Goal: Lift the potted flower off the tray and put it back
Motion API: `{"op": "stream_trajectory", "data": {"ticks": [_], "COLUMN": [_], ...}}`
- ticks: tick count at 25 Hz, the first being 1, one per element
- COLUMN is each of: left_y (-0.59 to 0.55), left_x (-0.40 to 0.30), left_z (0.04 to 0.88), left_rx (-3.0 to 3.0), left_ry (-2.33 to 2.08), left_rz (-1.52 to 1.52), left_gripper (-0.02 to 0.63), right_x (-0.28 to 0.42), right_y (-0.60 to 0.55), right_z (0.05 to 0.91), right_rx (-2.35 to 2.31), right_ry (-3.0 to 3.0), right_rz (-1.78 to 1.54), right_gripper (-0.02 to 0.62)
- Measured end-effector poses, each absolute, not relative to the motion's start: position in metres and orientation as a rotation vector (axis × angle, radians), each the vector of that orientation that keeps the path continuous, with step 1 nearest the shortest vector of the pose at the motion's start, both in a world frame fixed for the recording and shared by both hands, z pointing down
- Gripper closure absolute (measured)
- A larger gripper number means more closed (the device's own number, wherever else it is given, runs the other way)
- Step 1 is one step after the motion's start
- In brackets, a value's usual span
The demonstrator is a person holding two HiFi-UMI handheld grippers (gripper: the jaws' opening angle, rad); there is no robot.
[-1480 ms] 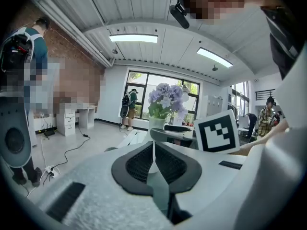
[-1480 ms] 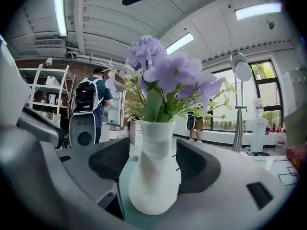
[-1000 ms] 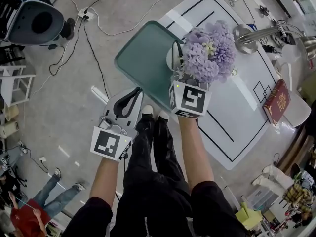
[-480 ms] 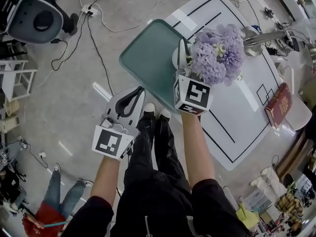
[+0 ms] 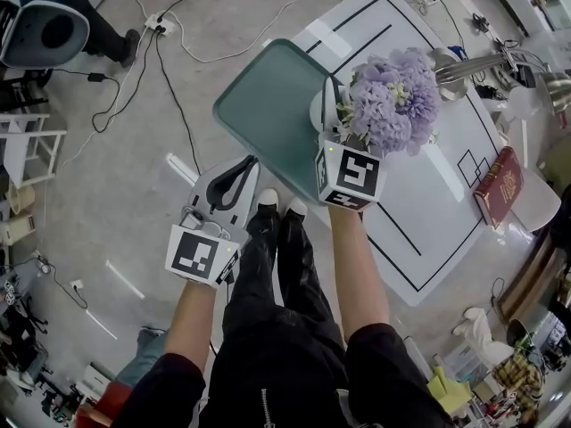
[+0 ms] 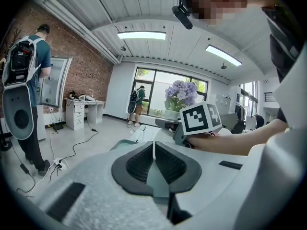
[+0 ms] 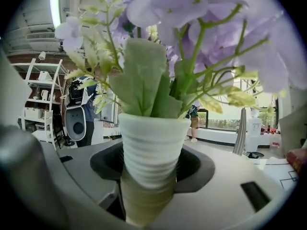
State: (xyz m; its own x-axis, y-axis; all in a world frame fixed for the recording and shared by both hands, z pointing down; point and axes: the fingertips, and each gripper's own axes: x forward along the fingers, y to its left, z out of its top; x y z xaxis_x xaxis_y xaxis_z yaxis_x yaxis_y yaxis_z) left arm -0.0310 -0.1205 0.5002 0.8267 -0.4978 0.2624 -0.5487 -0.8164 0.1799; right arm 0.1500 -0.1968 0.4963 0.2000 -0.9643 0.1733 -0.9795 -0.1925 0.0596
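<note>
A white ribbed pot [image 7: 152, 147] of purple flowers [image 5: 393, 101] stands on the green tray's [image 5: 259, 105] right edge. My right gripper [image 5: 328, 110] reaches level around the pot, one jaw on each side. Its jaws are closing, and a thin dark gap still shows beside the pot's lower part. The flowers hide most of the pot in the head view. My left gripper [image 5: 236, 175] hangs over the floor to the left of the tray, its pads [image 6: 153, 152] meeting with nothing between them.
The tray lies on a white table [image 5: 428, 194] marked with black lines. A red book [image 5: 500, 184] and a metal lamp [image 5: 455, 65] sit at the table's right side. Cables [image 5: 169, 69] run across the floor. A person [image 6: 29, 80] stands by a grey machine [image 5: 45, 34].
Both grippers hold their places and the pot stays on the tray. A bystander at the lower left of the head view has walked out of sight.
</note>
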Motion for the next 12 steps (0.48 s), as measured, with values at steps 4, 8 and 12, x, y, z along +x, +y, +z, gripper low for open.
{"op": "stream_trajectory", "data": {"ticks": [4,8,12], "left_y": [-0.119,-0.121,-0.122], "left_x": [-0.021,-0.008,0.007], "left_z": [0.491,0.479,0.462], "left_rx": [2.773,2.789,2.813], "left_ry": [-0.782,-0.759,-0.72], "left_rz": [0.286,0.264,0.241], "left_gripper": [0.588,0.588,0.588], "right_x": [0.155,0.159,0.164], "right_y": [-0.189,-0.18,-0.166], "right_z": [0.486,0.472,0.455], "right_rx": [2.291,2.281,2.277], "right_ry": [-1.883,-1.877,-1.866], "right_rz": [0.138,0.128,0.119], "right_gripper": [0.334,0.334,0.334]}}
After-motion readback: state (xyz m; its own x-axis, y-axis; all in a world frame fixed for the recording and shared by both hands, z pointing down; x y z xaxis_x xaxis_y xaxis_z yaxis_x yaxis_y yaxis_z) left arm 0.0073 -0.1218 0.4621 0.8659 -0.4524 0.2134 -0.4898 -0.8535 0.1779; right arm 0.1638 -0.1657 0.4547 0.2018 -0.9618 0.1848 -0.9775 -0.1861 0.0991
